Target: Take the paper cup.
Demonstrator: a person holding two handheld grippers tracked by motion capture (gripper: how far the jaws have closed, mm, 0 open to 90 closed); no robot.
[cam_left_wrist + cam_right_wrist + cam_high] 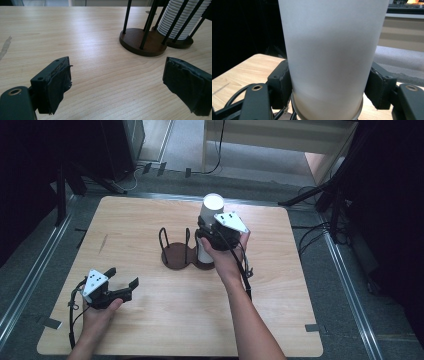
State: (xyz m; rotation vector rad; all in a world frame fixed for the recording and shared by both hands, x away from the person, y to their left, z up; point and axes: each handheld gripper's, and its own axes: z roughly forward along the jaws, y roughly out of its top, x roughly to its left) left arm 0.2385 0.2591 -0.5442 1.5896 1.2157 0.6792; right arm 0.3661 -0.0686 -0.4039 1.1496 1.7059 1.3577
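A white paper cup (212,206) stands upside down at the top of a stack of white cups (178,20) in the right bay of a dark wooden rack (175,256) with black upright rods. My right gripper (209,231) is shut on that cup (329,57), one pad pressed on each side just above its rim. The rack's left bay (140,42) holds nothing. My left gripper (122,277) rests low over the front left of the table, open, with bare wood between its jaws (116,80).
The light wooden table (150,320) has a dark scuff (6,46) at its left side. Black stands and cables crowd the floor around the table, and a pale counter (280,135) stands beyond its far edge.
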